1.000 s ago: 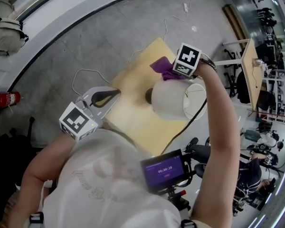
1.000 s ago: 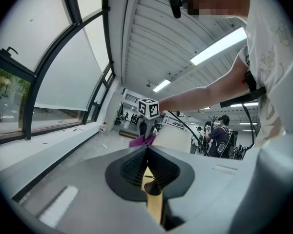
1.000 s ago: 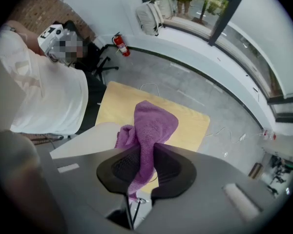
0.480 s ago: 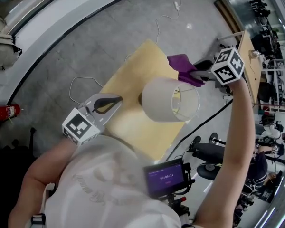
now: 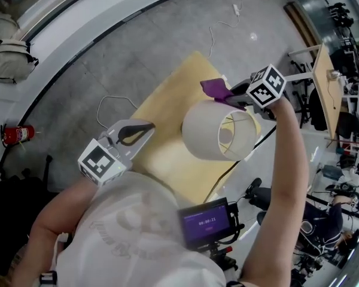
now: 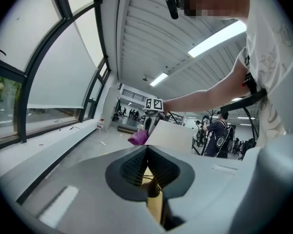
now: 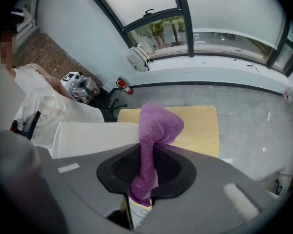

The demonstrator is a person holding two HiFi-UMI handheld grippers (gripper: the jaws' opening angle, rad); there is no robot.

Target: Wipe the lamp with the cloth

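the lamp (image 5: pixel 214 137) is on the yellow surface (image 5: pixel 167 109). its white shade looks like a short, fat tube. in the head view the open end of the tube shows at the lower right. the closed side wall faces the upper left.

the right tongs (image 5: pixel 228 97) are just past the far side of the lamp, up by the top edge of the shade. they are clenched on the purple cloth (image 5: pixel 213 88). the right gripper view shows the cloth pinched between the two pads. a soft lump of it sticks out in front. the tongs point steeply down, and the lamp shade sits just below and beside the cloth. the cloth is right at the shade, but i cannot tell if it touches.

the left tongs (image 5: pixel 149 125) are on the near side of the lamp, a bit away from it, over the edge of the surface. their tips are pressed together and nothing is in them. they point about level, toward the lamp.

so the right hand is the close one, and it has the cloth. i think the wiping is going on now or about to go on. the cloth should slide along the round wall of the shade, following the curve. the shade is light, so a hard push could tip the lamp.
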